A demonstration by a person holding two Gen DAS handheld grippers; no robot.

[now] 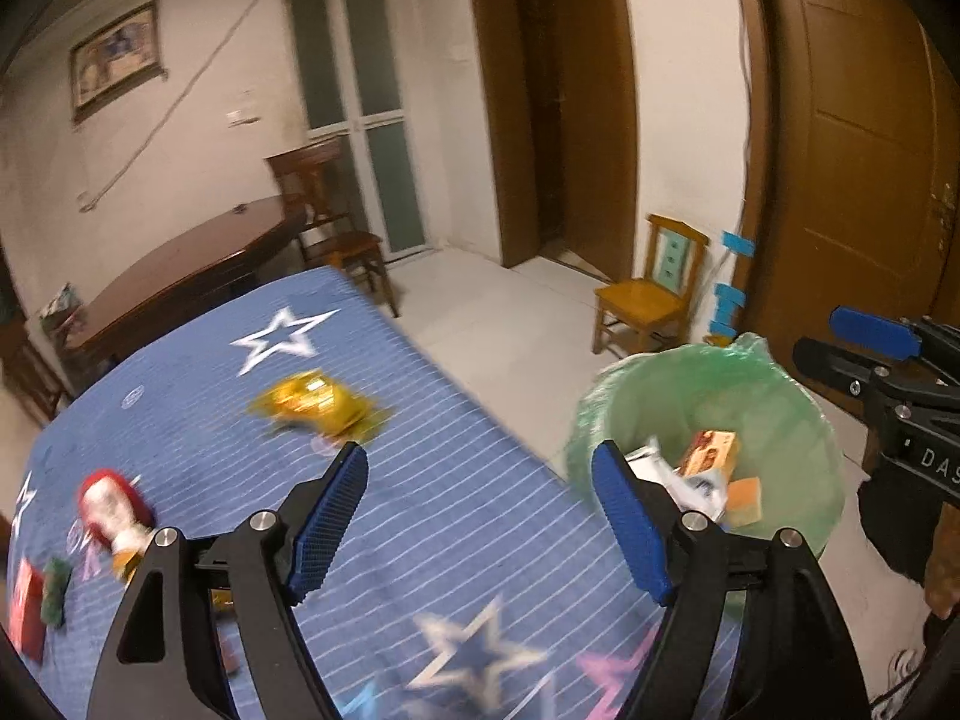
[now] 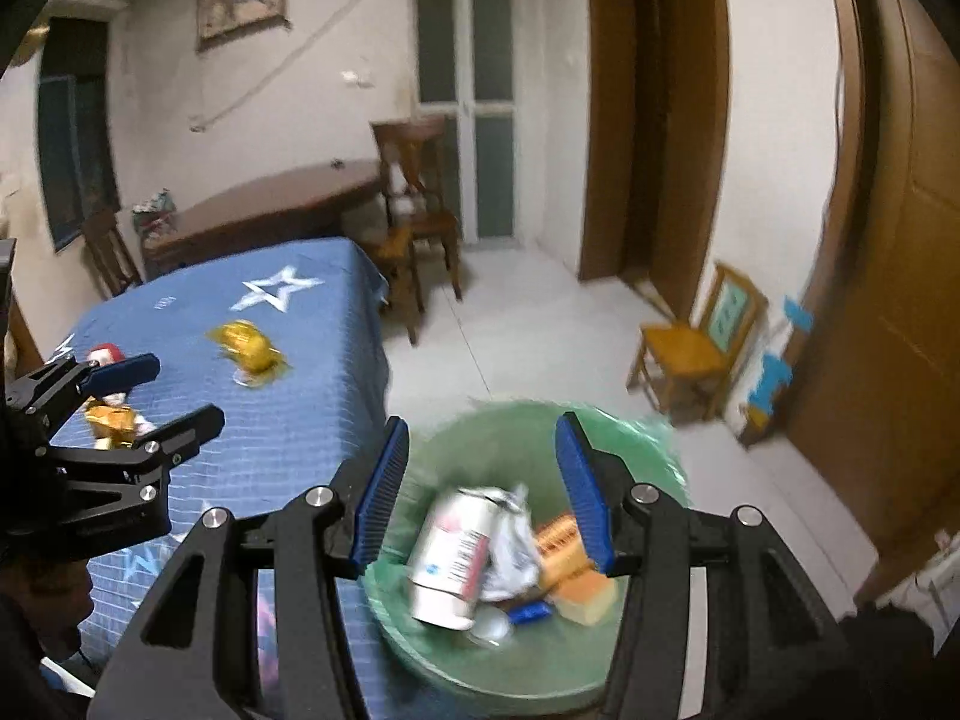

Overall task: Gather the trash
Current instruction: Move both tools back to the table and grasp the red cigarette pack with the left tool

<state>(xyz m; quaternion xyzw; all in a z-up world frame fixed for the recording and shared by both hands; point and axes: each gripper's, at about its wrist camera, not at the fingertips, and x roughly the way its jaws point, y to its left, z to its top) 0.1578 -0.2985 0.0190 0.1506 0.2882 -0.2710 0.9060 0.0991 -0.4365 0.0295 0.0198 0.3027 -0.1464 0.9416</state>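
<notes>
While hanging empty and spread wide over the desk (image 1: 456,516), left tongs (image 1: 480,516) face the gold wrapper (image 1: 318,405), probably the next pick. Right tongs (image 2: 480,486) likewise empty, partly open above the green bin (image 2: 654,438) beside the desk, near enough for short drops. Wrapper flat on the blue cloth, long axis roughly crosswise to the left tongs; red-and-white packet (image 1: 114,510) further left, too blurred for direction.
</notes>
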